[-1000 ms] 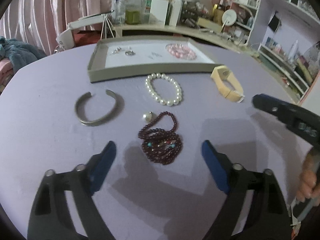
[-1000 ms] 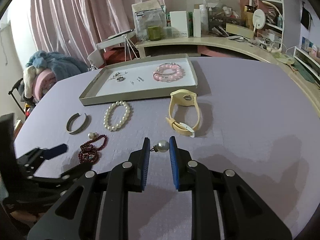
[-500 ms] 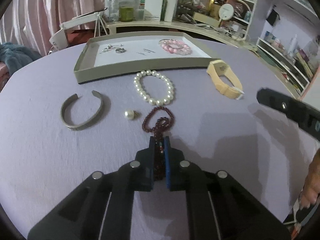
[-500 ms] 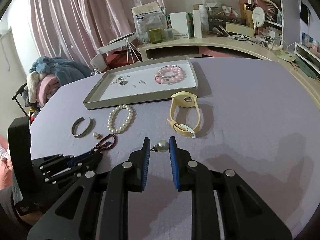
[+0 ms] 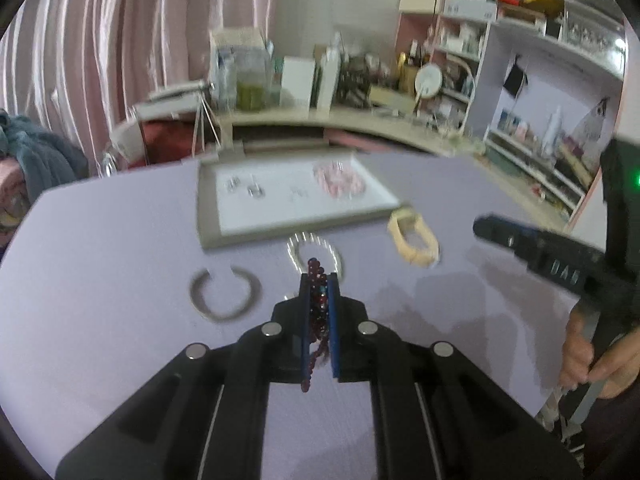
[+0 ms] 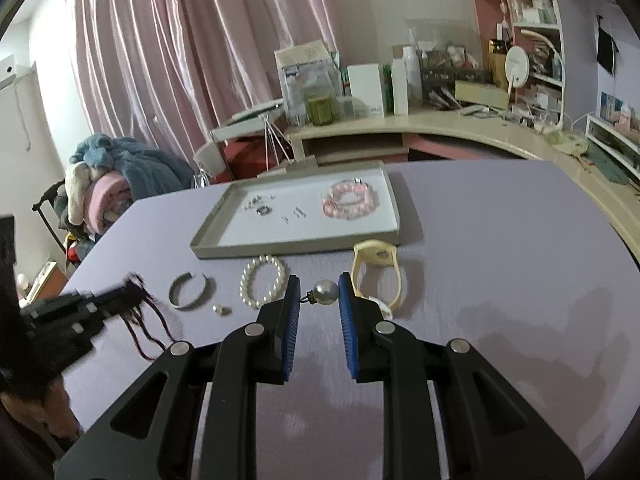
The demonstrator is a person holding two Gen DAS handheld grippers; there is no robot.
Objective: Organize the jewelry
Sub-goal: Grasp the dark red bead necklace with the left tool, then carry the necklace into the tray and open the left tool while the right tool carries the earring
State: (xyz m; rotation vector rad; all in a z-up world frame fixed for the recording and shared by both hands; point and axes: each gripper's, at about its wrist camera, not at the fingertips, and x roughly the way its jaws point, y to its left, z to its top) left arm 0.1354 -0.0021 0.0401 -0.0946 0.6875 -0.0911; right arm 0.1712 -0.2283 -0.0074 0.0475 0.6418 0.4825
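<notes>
Above the purple desk (image 6: 500,240), the left gripper (image 5: 319,292) has its fingers clamped on the dark red bead string (image 5: 318,300), whose loops dangle below, while the right gripper (image 6: 319,294) pinches a pearl earring (image 6: 326,292). Straight ahead of both lies the tray (image 6: 296,246), long side across, about equally near either hand

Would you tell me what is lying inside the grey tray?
Inside the grey tray: a pink bead bracelet, a ring and small silver pieces too small to identify. Nothing covers them.
</notes>
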